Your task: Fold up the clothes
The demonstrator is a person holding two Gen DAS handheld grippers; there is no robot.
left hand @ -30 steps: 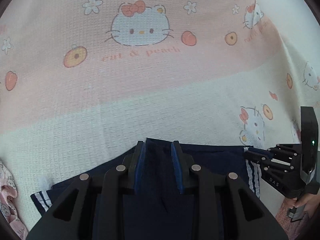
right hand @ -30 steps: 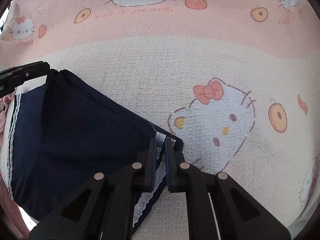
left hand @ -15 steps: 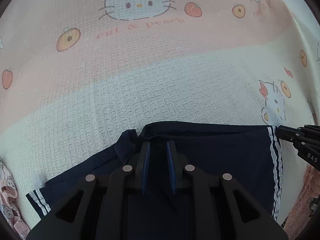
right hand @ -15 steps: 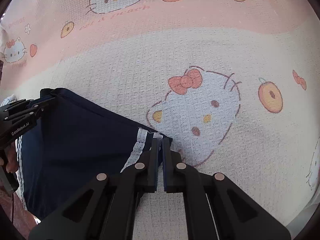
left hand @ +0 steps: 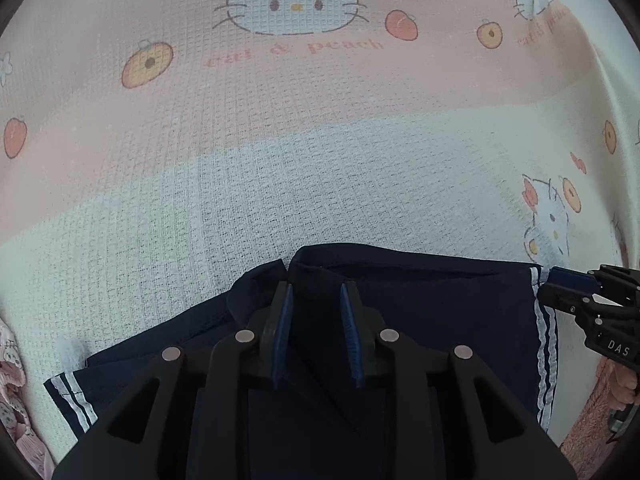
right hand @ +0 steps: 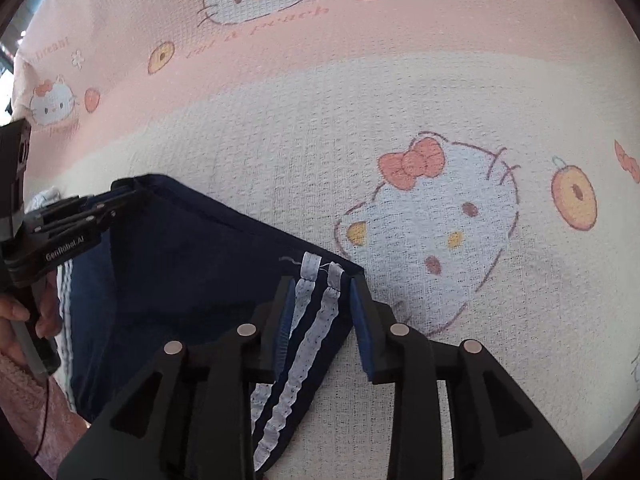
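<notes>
Since a second ago the right tongs have let go: their blue pads, then pinched shut on the striped corner of the navy garment, now stand apart, having just been opening, with the two white stripes lying loose between them. Both the left tongs and the garment's top edge have come lower on the blanket; the left jaws narrowed, then have just been opening again, and they are released, spread over the dark cloth at the collar-like fold without pressing it.

Both tools point steeply down at the garment, which lies spread flat on the pink and cream cat-and-peach blanket.

From the left view, the right tongs show at the right edge, tips at the striped hem, with a pink fluffy sleeve below them; a striped hem corner and pink cloth lie at lower left. From the right view, the left tongs reach in side-on at the garment's far corner, and fingers grip that tool's handle above a pink sleeve. Only this view shows the large printed cat face just beside the garment's corner
</notes>
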